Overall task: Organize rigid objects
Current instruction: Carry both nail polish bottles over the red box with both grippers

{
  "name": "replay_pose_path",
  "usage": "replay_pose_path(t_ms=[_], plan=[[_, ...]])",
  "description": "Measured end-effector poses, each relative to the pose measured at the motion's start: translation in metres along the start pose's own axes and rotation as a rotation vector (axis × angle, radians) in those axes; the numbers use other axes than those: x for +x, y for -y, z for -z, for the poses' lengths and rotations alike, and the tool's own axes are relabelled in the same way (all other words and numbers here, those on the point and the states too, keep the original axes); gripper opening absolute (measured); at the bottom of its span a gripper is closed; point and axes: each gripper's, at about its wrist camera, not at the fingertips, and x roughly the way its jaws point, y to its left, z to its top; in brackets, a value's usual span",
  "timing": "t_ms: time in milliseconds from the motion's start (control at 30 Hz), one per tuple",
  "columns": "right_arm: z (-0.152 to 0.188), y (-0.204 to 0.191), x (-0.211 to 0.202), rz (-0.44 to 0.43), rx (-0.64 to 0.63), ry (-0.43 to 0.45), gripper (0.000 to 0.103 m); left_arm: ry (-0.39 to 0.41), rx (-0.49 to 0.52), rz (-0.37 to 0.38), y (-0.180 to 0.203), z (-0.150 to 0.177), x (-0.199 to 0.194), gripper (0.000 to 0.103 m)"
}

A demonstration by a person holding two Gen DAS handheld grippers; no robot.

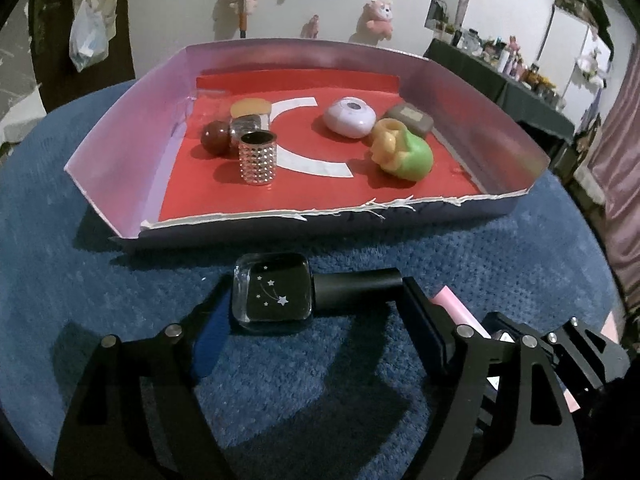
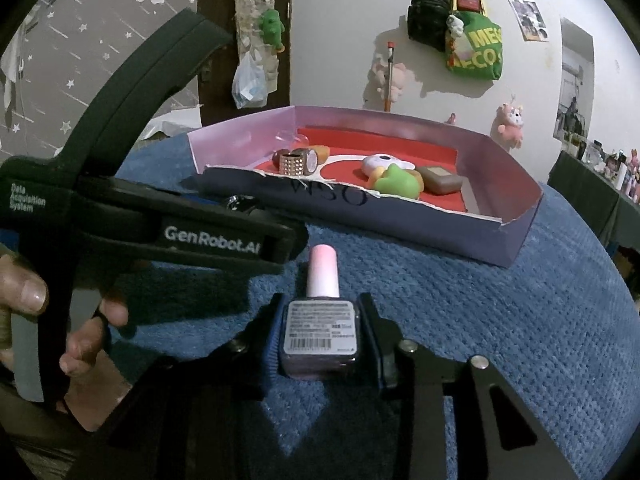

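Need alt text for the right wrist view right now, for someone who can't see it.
The right hand-held gripper is shut on a pink-capped bottle lying on blue cloth. Behind it sits a tray holding small objects, including a studded cup and a green toy. The left hand-held gripper's body, held in a hand, fills the left side.

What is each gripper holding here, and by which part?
The right gripper is shut on the pink polish bottle, by its glass body. The left gripper holds nothing; the black polish bottle lies between its open jaws.
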Motion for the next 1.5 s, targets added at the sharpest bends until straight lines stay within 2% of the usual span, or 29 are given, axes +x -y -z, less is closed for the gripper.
replay_pose_path(t_ms=[67, 400, 700, 1067, 1300, 1500], plan=[[-0.002, 0.001, -0.002, -0.015, 0.013, 0.001, 0.038, 0.009, -0.022, 0.021, -0.006, 0.001, -0.005, 0.078], [-0.018, 0.010, -0.015, -0.100, 0.114, 0.021, 0.038, 0.069, -0.041, 0.032, -0.021, 0.005, -0.037, 0.078], [-0.028, 0.002, -0.019, -0.112, 0.092, 0.029, 0.038, 0.101, -0.031, 0.055, -0.019, 0.000, -0.049, 0.078], [-0.070, 0.015, -0.030, -0.139, 0.102, 0.082, 0.038, 0.142, -0.010, 0.054, -0.018, -0.026, -0.058, 0.078], [-0.096, 0.038, -0.008, -0.195, 0.133, 0.014, 0.038, 0.116, -0.004, 0.060, -0.019, -0.049, -0.046, 0.078], [-0.111, 0.059, 0.026, -0.236, 0.168, -0.104, 0.038, 0.054, -0.010, 0.067, -0.027, -0.068, -0.025, 0.078]])
